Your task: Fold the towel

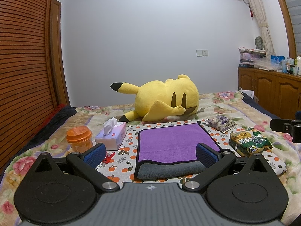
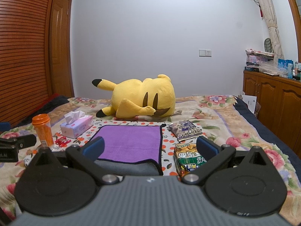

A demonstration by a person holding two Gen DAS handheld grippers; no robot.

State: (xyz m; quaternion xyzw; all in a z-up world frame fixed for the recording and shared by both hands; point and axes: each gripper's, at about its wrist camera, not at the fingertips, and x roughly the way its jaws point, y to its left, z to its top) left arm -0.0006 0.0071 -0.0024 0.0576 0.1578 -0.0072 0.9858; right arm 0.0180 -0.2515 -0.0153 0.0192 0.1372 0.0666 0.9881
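A purple towel (image 1: 173, 143) with a grey underside and black trim lies flat on the orange-dotted cloth on the bed, its near edge turned over to show grey. It also shows in the right wrist view (image 2: 129, 143). My left gripper (image 1: 150, 153) is open and empty, its blue pads either side of the towel's near edge, just above it. My right gripper (image 2: 150, 148) is open and empty, hovering over the towel's near right corner. The right gripper's body shows at the right edge of the left wrist view (image 1: 287, 128).
A yellow plush toy (image 1: 165, 99) lies behind the towel. An orange jar (image 1: 80, 138), tissue box (image 1: 112, 134) and red wrapper (image 2: 62, 142) lie left of it. A green snack pack (image 1: 250, 143) and purple packet (image 1: 222, 125) lie right. Wooden cabinet (image 2: 272, 94) at far right.
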